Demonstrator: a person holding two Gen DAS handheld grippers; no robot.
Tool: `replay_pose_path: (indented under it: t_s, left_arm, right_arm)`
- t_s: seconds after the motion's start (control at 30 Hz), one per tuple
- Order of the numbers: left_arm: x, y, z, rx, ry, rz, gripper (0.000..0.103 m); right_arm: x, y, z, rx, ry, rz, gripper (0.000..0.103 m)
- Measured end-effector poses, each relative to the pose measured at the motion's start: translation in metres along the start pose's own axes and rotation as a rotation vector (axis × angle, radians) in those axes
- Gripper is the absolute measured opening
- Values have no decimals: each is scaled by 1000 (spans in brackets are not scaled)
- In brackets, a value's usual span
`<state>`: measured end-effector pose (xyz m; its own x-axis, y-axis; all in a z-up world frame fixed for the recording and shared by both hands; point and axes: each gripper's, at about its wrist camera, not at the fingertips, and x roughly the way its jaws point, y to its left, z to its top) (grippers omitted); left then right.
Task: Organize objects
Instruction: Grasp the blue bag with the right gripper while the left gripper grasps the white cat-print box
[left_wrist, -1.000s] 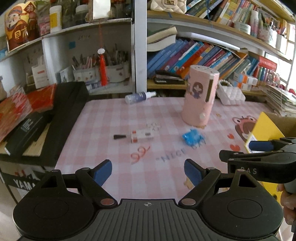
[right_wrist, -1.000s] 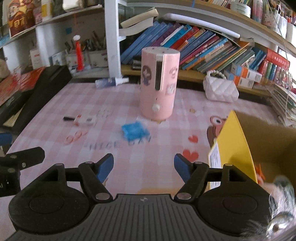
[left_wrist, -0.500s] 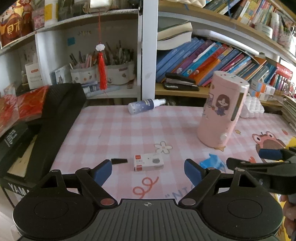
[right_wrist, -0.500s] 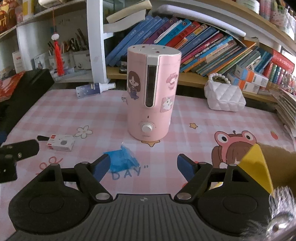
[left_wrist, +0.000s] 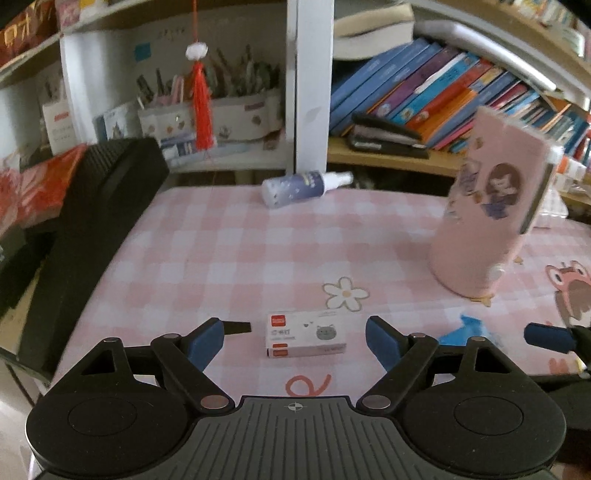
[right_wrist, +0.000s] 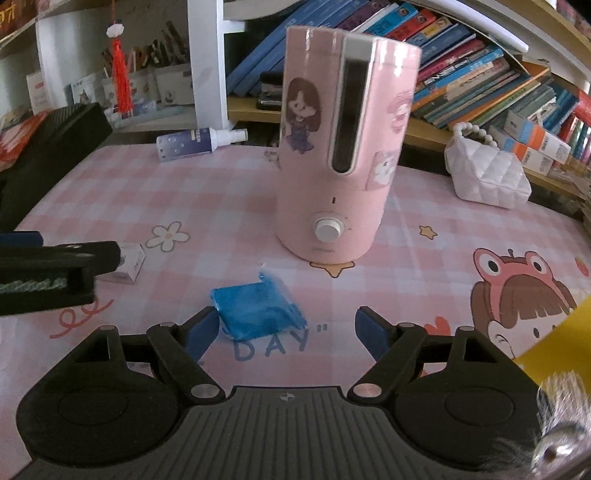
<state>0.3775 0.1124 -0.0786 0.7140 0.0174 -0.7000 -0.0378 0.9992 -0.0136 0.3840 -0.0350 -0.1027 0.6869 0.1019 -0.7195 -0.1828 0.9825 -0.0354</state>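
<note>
Our left gripper (left_wrist: 294, 339) is closing its fingers around the box (left_wrist: 304, 333), untouched, our right gripper (right_wrist: 281, 331) gapes at the blue packet (right_wrist: 258, 314), and bare surface (left_wrist: 258, 243) lies beyond.

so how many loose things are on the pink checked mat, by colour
pink: 1, the humidifier
blue: 1, the crumpled wrapper
white: 2, the small staple box and the quilted purse
purple-blue: 1, the spray bottle on its side
black: 1, the small cap
total: 6

I see soft, fairly dim indoor light with faint shadows, motion blur smearing the pink humidifier (left_wrist: 487, 221) and bookshelves (right_wrist: 480, 74), and strong fisheye bending at the edges.
</note>
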Motion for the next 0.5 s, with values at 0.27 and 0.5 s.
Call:
replay_pose_path:
  t_s: [0.27, 0.5]
  left_arm:
    - [31, -9, -2, 15, 64, 15, 76]
    - [32, -6, -4, 8, 48, 26, 53]
  right_arm:
    - [14, 3, -2, -30, -19, 8, 79]
    - [15, 0, -2, -9, -35, 66, 55]
